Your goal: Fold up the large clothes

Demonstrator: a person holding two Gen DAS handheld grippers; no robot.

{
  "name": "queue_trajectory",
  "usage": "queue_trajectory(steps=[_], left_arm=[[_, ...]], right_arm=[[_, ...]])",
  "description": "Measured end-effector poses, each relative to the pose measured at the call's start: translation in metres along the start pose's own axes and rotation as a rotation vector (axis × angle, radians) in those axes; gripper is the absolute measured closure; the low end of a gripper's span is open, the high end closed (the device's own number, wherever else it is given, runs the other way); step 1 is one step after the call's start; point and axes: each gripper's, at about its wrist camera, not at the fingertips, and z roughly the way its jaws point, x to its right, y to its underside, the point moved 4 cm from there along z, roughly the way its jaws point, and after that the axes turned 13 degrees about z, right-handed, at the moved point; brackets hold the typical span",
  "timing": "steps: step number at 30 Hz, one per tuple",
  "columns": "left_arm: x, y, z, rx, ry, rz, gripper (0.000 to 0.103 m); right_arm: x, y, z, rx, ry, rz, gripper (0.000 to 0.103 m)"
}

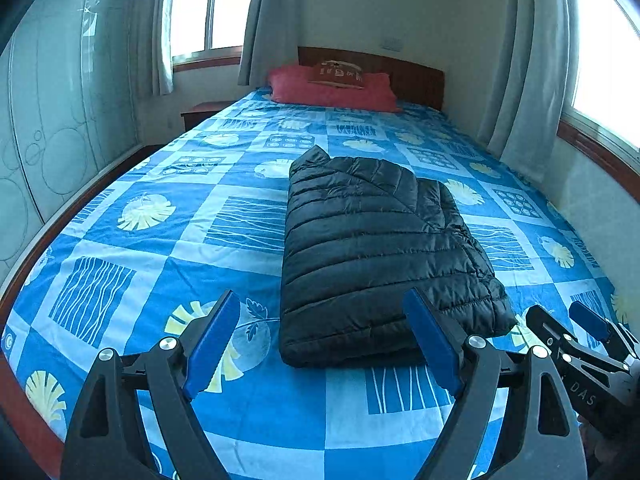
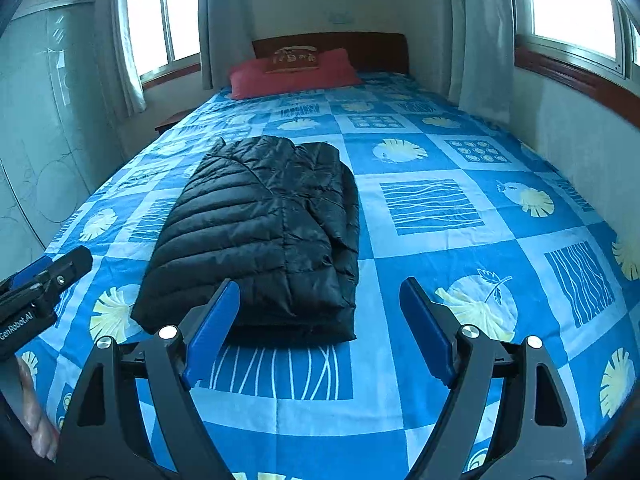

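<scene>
Daylight is pouring through grey-curtained windows [image 2: 164,20] flanking the dark wooden headboard [image 2: 372,50], glass-fronted pale wardrobe [image 1: 52,120] standing left of it.

The near edge of the jacket [image 1: 372,248] is partly hidden behind the left gripper's [image 1: 324,344] right finger [image 1: 432,344]; in the right wrist view the right gripper's [image 2: 320,332] left finger [image 2: 212,328] covers its near corner. Layers folded underneath cannot be seen. Far ahead, the print on the small cushion [image 2: 294,59] is too small to read. Picture edges cut off both windows.
</scene>
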Motion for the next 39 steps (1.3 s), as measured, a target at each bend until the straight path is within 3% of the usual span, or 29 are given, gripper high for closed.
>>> queue_trajectory(steps=[39], left_arm=[[-0.002, 0.002, -0.008, 0.009, -0.021, -0.011, 0.019]], right_arm=[[-0.015, 0.001, -0.005, 0.014, -0.016, -0.022, 0.020]])
